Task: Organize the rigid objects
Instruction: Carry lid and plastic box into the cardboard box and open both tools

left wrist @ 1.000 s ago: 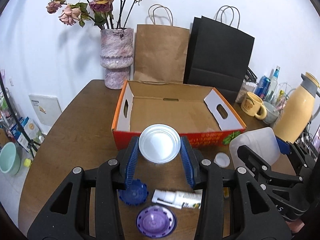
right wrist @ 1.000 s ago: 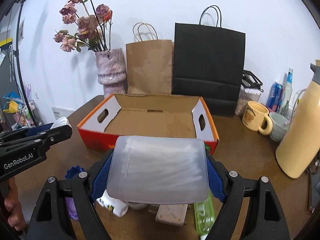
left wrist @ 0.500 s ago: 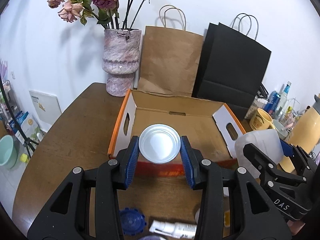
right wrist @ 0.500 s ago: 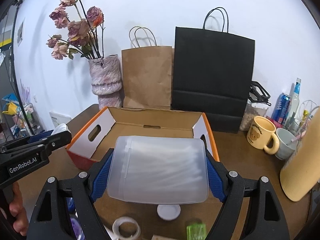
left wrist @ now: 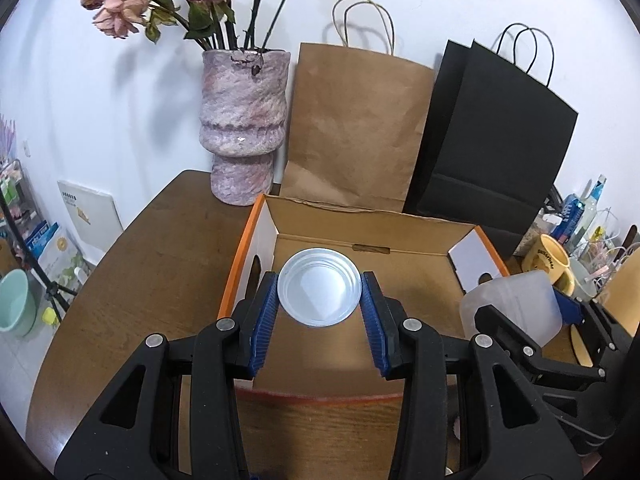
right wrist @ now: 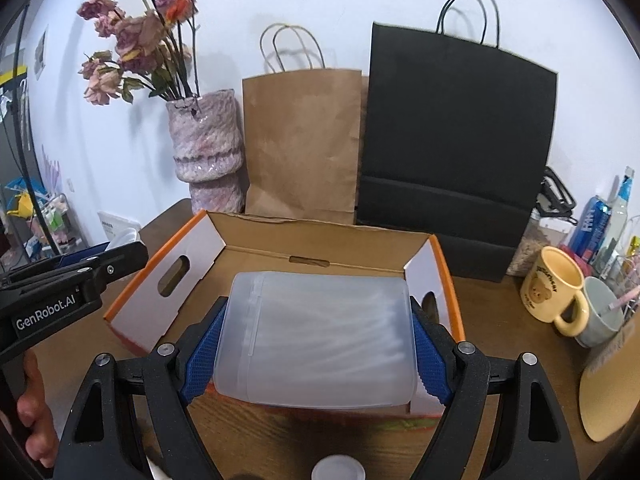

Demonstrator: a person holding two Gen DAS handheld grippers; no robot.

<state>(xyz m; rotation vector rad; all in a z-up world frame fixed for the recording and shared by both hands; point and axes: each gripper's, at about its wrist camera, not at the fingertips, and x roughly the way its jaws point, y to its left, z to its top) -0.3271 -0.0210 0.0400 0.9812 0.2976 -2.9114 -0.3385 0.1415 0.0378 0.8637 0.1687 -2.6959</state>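
My left gripper is shut on a round clear plastic container, held above the left part of the open orange cardboard box. My right gripper is shut on a frosted rectangular plastic container, held over the front right of the same box. That container also shows in the left wrist view at the right. The left gripper appears at the left edge of the right wrist view.
A pink vase with dried roses, a brown paper bag and a black paper bag stand behind the box. A yellow mug, a grey cup and cans sit at the right. A white lid lies on the wooden table.
Both grippers have risen and moved forward with their containers, from in front of the box to above it. The small items on the table have dropped out of view.
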